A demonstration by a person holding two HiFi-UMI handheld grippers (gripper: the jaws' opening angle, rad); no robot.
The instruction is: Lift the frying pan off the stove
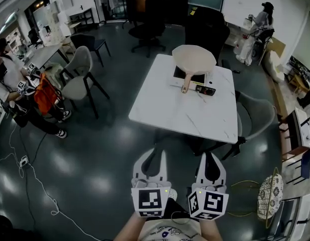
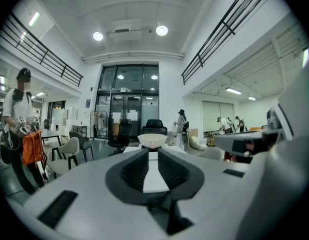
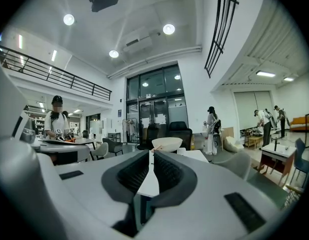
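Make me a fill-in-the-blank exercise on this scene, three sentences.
1. The frying pan sits on the black stove, which stands on the white ___.
2. The left tool and the right tool both have their jaws ___.
3. The pan's handle points ___ the two tools.
Missing words: table; shut; toward.
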